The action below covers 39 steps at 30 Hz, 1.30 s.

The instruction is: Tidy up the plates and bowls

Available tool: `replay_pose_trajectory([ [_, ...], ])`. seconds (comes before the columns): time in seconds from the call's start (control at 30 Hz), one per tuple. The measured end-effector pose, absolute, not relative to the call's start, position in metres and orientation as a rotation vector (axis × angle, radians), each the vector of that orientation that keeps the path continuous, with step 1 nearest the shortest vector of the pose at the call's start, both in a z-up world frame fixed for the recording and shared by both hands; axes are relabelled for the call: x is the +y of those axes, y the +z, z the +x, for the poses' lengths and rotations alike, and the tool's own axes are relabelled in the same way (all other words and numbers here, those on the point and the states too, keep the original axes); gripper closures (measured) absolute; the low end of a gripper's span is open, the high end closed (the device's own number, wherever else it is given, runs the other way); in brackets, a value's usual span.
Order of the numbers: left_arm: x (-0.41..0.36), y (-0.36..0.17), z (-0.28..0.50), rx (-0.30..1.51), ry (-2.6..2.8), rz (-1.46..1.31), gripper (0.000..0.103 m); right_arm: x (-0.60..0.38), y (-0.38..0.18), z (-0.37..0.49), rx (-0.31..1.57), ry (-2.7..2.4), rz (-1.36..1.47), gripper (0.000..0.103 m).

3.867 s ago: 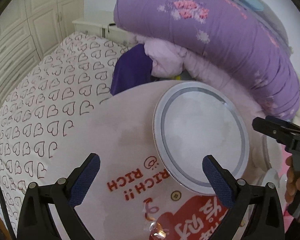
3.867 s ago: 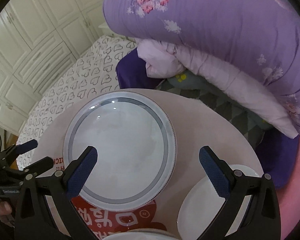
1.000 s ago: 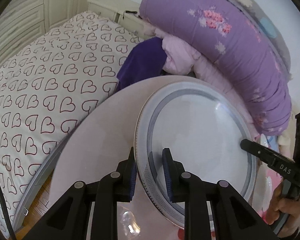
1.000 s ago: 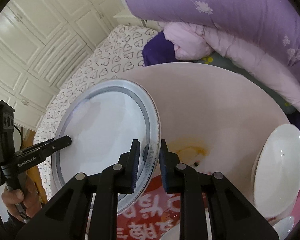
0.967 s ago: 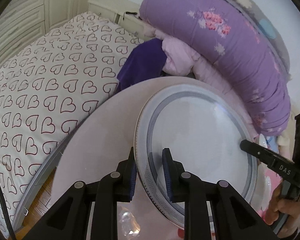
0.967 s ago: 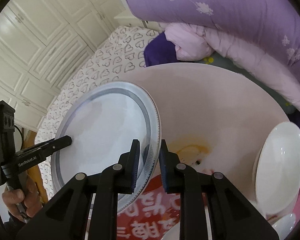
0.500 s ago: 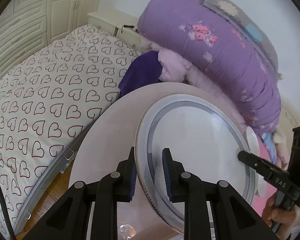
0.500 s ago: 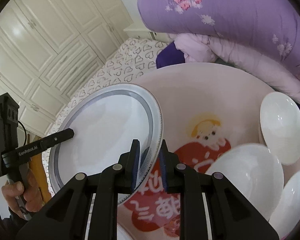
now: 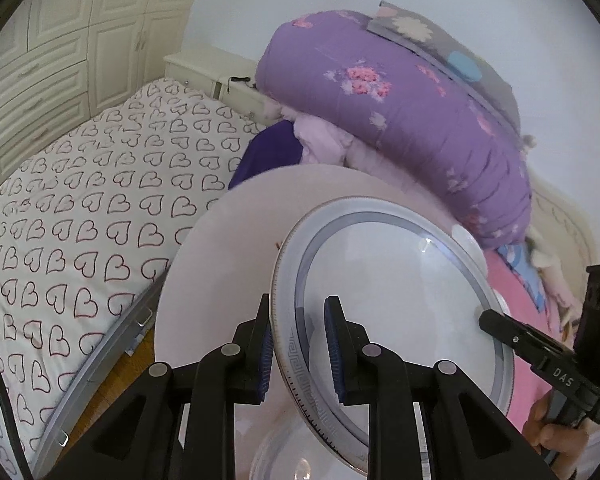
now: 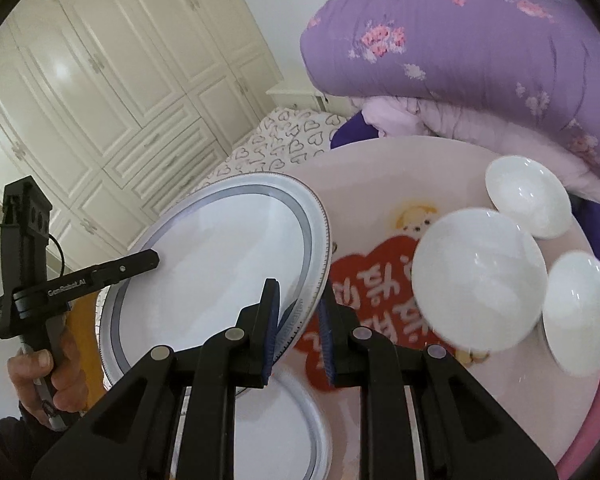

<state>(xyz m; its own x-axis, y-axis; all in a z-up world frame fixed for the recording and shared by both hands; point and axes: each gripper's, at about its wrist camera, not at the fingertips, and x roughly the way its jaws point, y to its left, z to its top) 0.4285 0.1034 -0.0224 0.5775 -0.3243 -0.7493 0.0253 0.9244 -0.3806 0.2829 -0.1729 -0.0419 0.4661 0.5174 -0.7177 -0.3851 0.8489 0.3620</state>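
A large white plate with a grey-blue ring (image 9: 396,300) (image 10: 220,264) is held in the air above the round pink table (image 9: 220,248) (image 10: 372,168). My left gripper (image 9: 298,340) is shut on its near rim. My right gripper (image 10: 298,312) is shut on the opposite rim. Each gripper shows in the other's view, the right one (image 9: 540,352) and the left one (image 10: 80,276). A second ringed plate (image 10: 288,432) lies on the table under the held one. Three white bowls stand at the right: a large one (image 10: 480,276) and two smaller ones (image 10: 528,200) (image 10: 580,312).
A bed with a heart-print sheet (image 9: 80,208) lies left of the table. Rolled purple bedding (image 9: 400,120) (image 10: 480,52) is piled behind it. White wardrobe doors (image 10: 120,80) stand at the far left. A red print (image 10: 372,280) marks the table's middle.
Both grippers closed on the ringed plate and lifted it off the table. It has risen and moved toward me, uncovering the table's print and showing the bowls and second plate.
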Motion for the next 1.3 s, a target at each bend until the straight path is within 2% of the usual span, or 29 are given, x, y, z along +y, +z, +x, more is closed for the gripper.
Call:
replay_pose_trajectory([
  [0.53, 0.087, -0.035, 0.329, 0.984, -0.214, -0.284, 0.084, -0.189, -0.068, 0.195, 0.944, 0.567, 0.168, 0.084],
  [1.3, 0.052, -0.086, 0.325, 1.056, -0.213, -0.219, 0.084, -0.195, -0.128, 0.157, 1.037, 0.491, 0.133, 0.081],
])
